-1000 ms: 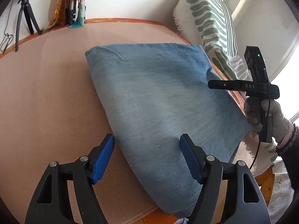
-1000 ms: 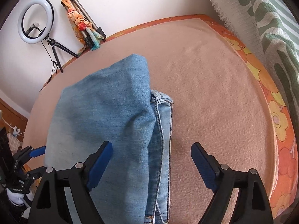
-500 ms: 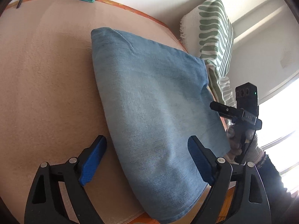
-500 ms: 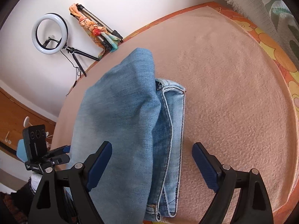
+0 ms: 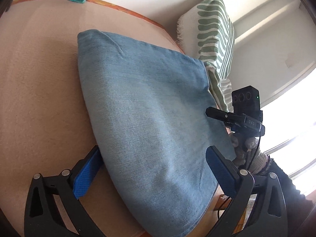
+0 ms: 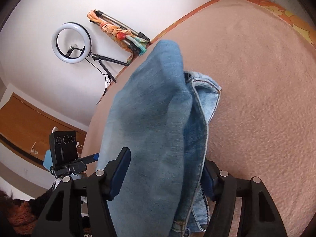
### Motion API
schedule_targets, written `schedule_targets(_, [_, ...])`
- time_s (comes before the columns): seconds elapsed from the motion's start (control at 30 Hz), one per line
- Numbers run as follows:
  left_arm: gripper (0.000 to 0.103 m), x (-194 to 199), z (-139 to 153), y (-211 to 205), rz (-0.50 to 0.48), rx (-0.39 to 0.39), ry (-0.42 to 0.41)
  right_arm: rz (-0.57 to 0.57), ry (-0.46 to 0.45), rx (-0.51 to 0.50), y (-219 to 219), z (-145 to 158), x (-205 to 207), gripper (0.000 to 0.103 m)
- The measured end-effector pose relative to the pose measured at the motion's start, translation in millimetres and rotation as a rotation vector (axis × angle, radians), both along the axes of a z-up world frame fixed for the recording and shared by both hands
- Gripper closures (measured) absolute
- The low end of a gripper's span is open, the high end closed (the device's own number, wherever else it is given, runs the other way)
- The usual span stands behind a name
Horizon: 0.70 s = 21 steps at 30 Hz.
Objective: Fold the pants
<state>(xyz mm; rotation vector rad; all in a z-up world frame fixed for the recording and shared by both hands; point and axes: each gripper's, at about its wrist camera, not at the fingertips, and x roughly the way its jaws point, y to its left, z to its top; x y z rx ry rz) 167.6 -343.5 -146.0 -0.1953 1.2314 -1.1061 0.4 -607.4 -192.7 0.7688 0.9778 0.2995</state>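
The blue denim pants point(image 5: 150, 118) lie folded into a thick stack on the pink blanket point(image 5: 39, 88). My left gripper point(image 5: 152, 169) is open, its blue pads on either side of the stack's near corner. My right gripper point(image 6: 167, 169) straddles the opposite side of the pants point(image 6: 154, 122), its jaws narrowed around the folded layers; the right pad is hidden behind the denim. The waistband and seams point(image 6: 205, 98) show under the top fold. The right gripper also shows in the left wrist view point(image 5: 221, 116) at the stack's far edge.
A green-striped white pillow point(image 5: 213, 35) leans at the bed's far right. A ring light point(image 6: 71, 43) and a tripod with a scarf point(image 6: 122, 33) stand against the white wall. The orange flowered bed edge point(image 6: 286, 13) borders the blanket. The left gripper's camera unit point(image 6: 63, 148) shows left.
Both grippers have moved in closer to the pants. The right gripper's jaws have narrowed around the folded layers. The left stays open.
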Motion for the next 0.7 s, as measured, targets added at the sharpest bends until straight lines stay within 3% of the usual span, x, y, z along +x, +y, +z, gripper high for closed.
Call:
schedule_targets(0.1, [0.003,-1.4,-0.2,-0.6,0.017,-0.001,-0.004,-0.013,0.017,-0.047,3.5,1.1,0.6,0.052])
schedule_targets(0.2, [0.02,0.6,-1.8,-0.5,0.034,0.011,-0.001,-0.033,0.011,-0.065,4.8,5.2,-2.3,0.062])
schedule_targets(0.37, [0.026,3.8,-4.2,-1.4,0.038,0.009,0.005,-0.027,0.001,-0.128,11.0,10.1,-0.8,0.063])
schedule_targets(0.5, [0.027,4.1,-5.1,-0.2,0.048,-0.002,0.008,-0.052,0.001,-0.096,10.3,4.3,2.6,0.055])
schedule_targets(0.63, [0.053,4.0,-5.8,-0.7,0.055,0.016,0.001,-0.056,0.025,-0.217,25.3,14.6,6.2,0.059])
schedule_targets(0.7, [0.058,7.7,-7.8,4.1,0.066,0.001,0.026,-0.054,0.031,-0.282,33.2,23.5,8.3,0.065])
